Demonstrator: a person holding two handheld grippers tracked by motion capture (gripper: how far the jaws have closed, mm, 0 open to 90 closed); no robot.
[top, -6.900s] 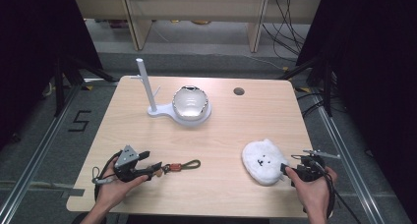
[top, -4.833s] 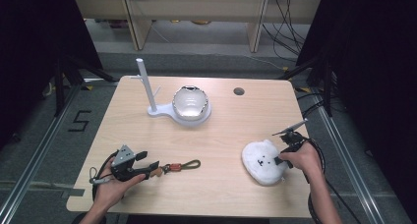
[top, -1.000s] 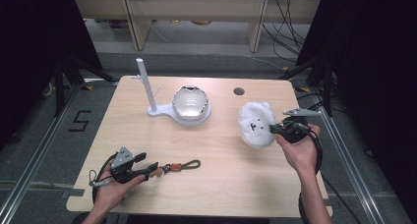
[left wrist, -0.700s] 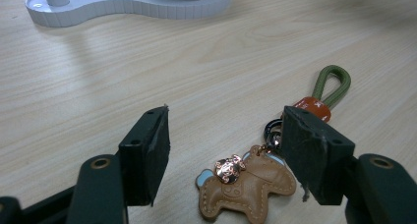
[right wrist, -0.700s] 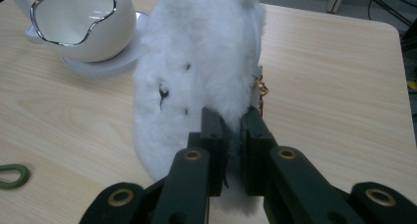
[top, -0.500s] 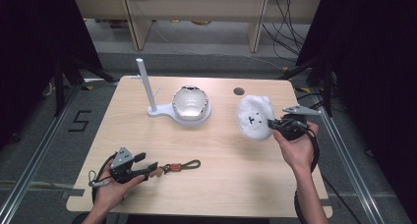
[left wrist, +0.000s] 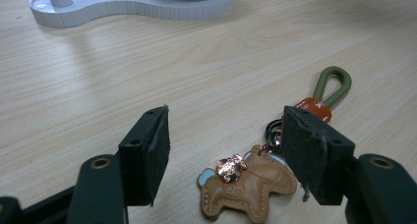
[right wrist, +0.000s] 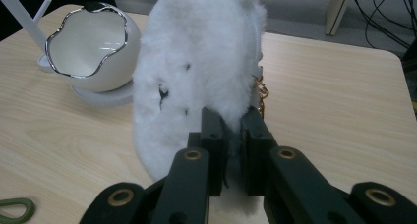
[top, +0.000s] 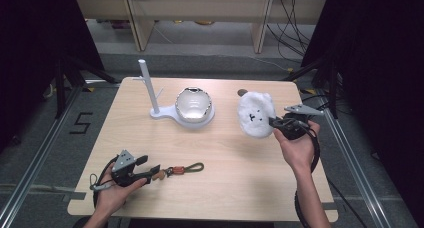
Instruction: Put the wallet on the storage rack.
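The right gripper pinches the edge of a fluffy white pouch and holds it above the table, to the right of the white bowl and near it. The bowl sits on a white stand with an upright post. The left gripper rests low at the near side of the table, well apart from the bowl, its jaws spread around a brown leather keychain with a green loop, not pressing it.
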